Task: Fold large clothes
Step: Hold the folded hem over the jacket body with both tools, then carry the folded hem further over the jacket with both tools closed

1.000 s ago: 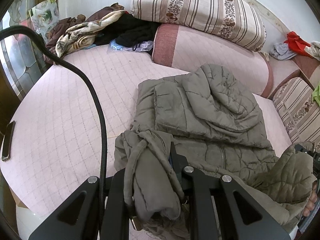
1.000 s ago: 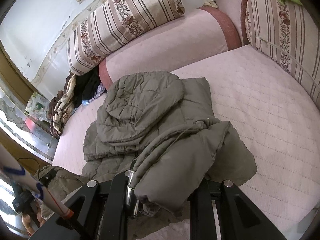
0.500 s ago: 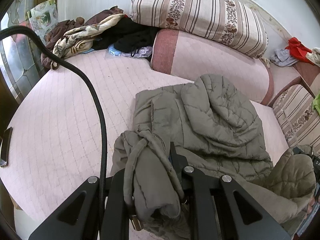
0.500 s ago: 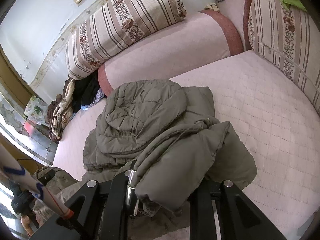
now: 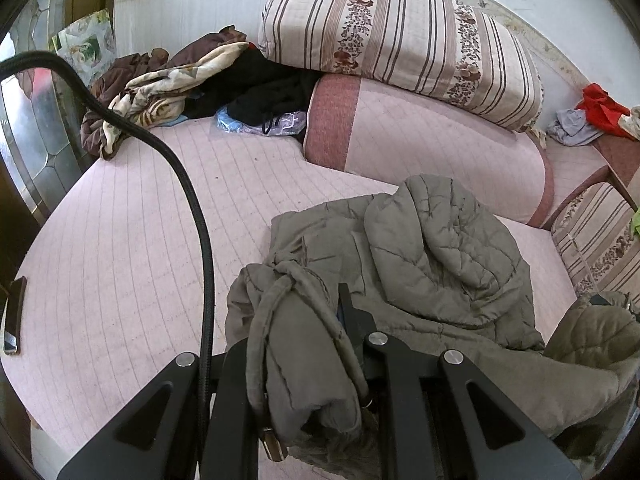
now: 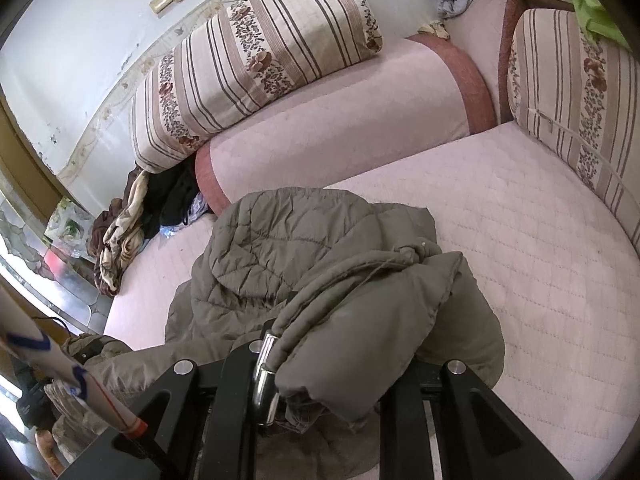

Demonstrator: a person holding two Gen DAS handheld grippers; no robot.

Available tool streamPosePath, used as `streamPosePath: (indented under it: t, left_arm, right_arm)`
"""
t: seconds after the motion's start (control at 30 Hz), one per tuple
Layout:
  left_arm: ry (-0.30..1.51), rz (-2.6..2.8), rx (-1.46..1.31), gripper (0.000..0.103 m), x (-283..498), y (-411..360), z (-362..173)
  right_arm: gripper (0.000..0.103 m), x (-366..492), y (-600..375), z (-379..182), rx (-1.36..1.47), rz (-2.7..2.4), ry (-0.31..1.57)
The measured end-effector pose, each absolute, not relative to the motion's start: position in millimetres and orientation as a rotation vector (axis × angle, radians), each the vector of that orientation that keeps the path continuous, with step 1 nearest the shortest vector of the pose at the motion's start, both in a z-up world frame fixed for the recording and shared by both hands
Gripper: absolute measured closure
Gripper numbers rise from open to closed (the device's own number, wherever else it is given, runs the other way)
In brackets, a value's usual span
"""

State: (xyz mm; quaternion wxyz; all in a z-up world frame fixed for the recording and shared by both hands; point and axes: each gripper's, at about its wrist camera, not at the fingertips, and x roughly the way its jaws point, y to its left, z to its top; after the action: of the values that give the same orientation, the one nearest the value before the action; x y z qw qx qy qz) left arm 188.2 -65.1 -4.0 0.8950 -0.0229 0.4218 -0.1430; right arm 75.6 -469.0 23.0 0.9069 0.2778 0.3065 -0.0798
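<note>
At the far left a black braided cable loops down across the pink quilted bed cover and runs beside the left hand-held gripper, which is clenched on a bunched edge of the olive-green quilted hooded jacket — a thick roll of fabric with a corded hem sits between its black fingers. The cable could drag on the cloth or snag the gripper if the fold sweeps across it. The jacket itself lies in the middle of the bed, hood uppermost and turned over its body, below the pink bolster and the striped floral cushion; its near part is lifted off the cover by the two grips. Further right, the right hand-held gripper is likewise clamped on a wad of the jacket, with a metal zip pull or buckle pressed at one finger. That hard piece may let the padded, slippery shell slide out under load. Because each grip holds a gathered lump rather than a flat edge, the layers could shift unevenly, so the fold may land skewed or bulge. The loose hood may also flop aside when the near part is carried over it.
</note>
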Motion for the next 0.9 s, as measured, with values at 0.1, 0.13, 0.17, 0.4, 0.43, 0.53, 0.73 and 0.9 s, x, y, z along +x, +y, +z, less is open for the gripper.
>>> streamPosePath:
  t: [0.1,0.13,0.17,0.4,0.43,0.53,0.73,0.9]
  left_arm:
    - [0.872,-0.293,-0.045,0.088,193.0,-66.6,-2.7]
    - [0.871,-0.291,-0.045,0.088,194.7,-67.4,-2.3]
    - [0.870,-0.289,-0.044,0.088,196.5,-68.2,-1.6]
    - [0.847,-0.287,-0.028,0.088,206.1,-75.4,6.5]
    - [0.842,-0.287,-0.024,0.088,208.1,-76.9,8.3]
    - [0.832,-0.286,-0.014,0.088,214.3,-81.7,12.2]
    - [0.832,-0.275,0.008,0.088,229.7,-90.4,13.2]
    - [0.843,-0.267,0.013,0.088,246.2,-97.2,13.6]
  right_arm:
    - [0.084,80.9,-471.2,24.2,0.575,-0.169,0.632]
    - [0.084,82.5,-471.9,24.8,0.574,-0.169,0.632]
    - [0.084,84.4,-472.4,25.3,0.572,-0.170,0.632]
    - [0.084,95.9,-478.7,31.5,0.565,-0.176,0.633]
    - [0.084,97.4,-479.9,32.7,0.564,-0.176,0.632]
    - [0.084,103.5,-482.5,36.7,0.561,-0.177,0.628]
    - [0.084,116.5,-488.2,38.7,0.564,-0.189,0.627]
    - [0.084,130.4,-494.2,37.8,0.565,-0.203,0.635]
